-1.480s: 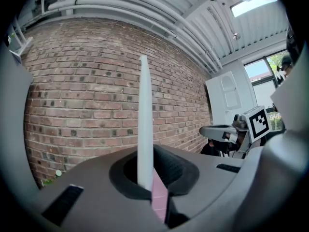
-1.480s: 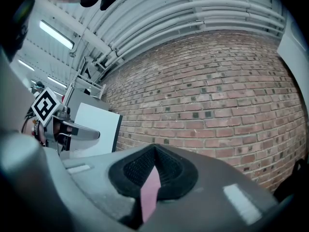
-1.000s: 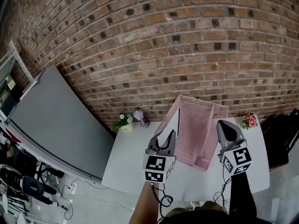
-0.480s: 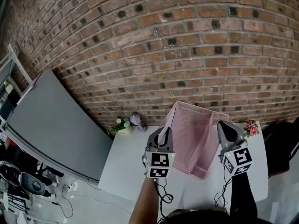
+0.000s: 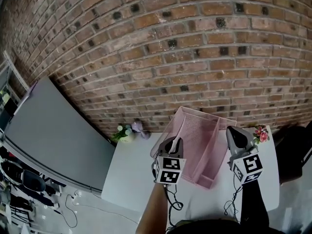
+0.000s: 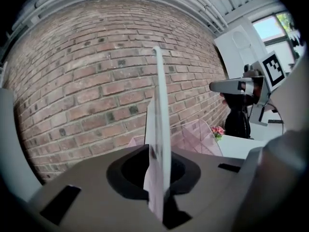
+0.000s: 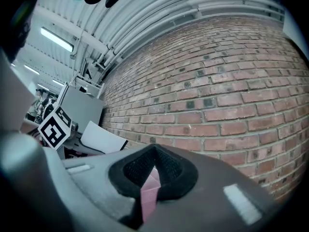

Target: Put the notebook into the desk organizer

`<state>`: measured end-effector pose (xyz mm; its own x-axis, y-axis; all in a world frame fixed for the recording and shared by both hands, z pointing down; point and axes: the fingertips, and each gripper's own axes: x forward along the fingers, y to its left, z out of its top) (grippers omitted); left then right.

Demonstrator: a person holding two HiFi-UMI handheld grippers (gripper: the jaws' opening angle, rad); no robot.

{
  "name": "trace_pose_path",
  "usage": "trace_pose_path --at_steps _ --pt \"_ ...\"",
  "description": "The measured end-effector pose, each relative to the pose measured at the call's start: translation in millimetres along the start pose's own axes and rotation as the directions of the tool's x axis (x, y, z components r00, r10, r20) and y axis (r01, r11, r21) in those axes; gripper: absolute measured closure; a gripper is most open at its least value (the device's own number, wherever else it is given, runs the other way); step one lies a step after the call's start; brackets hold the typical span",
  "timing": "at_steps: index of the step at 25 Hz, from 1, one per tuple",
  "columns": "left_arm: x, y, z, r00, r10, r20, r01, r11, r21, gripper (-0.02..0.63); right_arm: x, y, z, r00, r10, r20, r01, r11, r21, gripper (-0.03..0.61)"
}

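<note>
The white notebook [image 6: 157,124] stands upright and edge-on between the jaws of my left gripper [image 6: 154,175], which are opening while its lower edge still sits in their slit. In the head view that gripper [image 5: 171,144] hangs at the left rim of the pink mesh desk organizer [image 5: 202,130], which lies on the white table. The notebook's white face [image 7: 99,138] also shows in the right gripper view. At the organizer's right wall, my right gripper [image 5: 237,133] is shut with a pink strip of the organizer [image 7: 148,190] between its jaws.
A brick wall rises behind the table [image 5: 131,179]. A small green plant [image 5: 122,130] and a purple ornament [image 5: 139,126] stand at the back left, pink flowers [image 5: 261,126] at the back right. A grey board [image 5: 48,130] leans on the left.
My left gripper has carried the notebook right, up to the organizer's left rim, and its white face has turned edge-on. The right gripper has stayed in place.
</note>
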<state>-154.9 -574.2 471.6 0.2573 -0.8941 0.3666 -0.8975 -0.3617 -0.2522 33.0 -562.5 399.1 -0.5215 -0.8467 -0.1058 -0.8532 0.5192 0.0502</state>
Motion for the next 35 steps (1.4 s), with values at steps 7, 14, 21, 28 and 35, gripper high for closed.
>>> trace_pose_path --at_steps 7,14,21,28,35 --pt "15.1 -32.2 -13.0 0.982 -0.175 -0.078 0.167 0.982 -0.093 0.456 -3.4 -5.4 -7.6 1.000 -0.010 -0.013 0.010 1.000 0.008 0.578" --pt "20.3 -57.3 -17.9 0.951 -0.299 -0.081 0.282 0.944 -0.174 0.301 -8.6 -9.3 -6.6 1.000 -0.018 -0.008 0.018 1.000 0.013 0.580" --pt "20.5 -56.4 -18.9 0.954 -0.292 -0.071 0.272 0.938 -0.213 0.224 -10.7 -7.3 -5.1 1.000 -0.006 -0.010 0.006 1.000 0.001 0.580" --pt "19.7 -62.3 -10.4 0.948 -0.314 -0.045 0.297 0.929 -0.222 0.204 -12.3 -4.3 -5.1 1.000 0.011 -0.017 -0.011 1.000 -0.017 0.580" --pt "19.1 -55.0 -2.6 0.962 -0.269 -0.036 0.257 0.945 -0.201 0.199 -16.2 -8.8 -3.7 1.000 0.001 -0.016 -0.001 1.000 -0.017 0.580"
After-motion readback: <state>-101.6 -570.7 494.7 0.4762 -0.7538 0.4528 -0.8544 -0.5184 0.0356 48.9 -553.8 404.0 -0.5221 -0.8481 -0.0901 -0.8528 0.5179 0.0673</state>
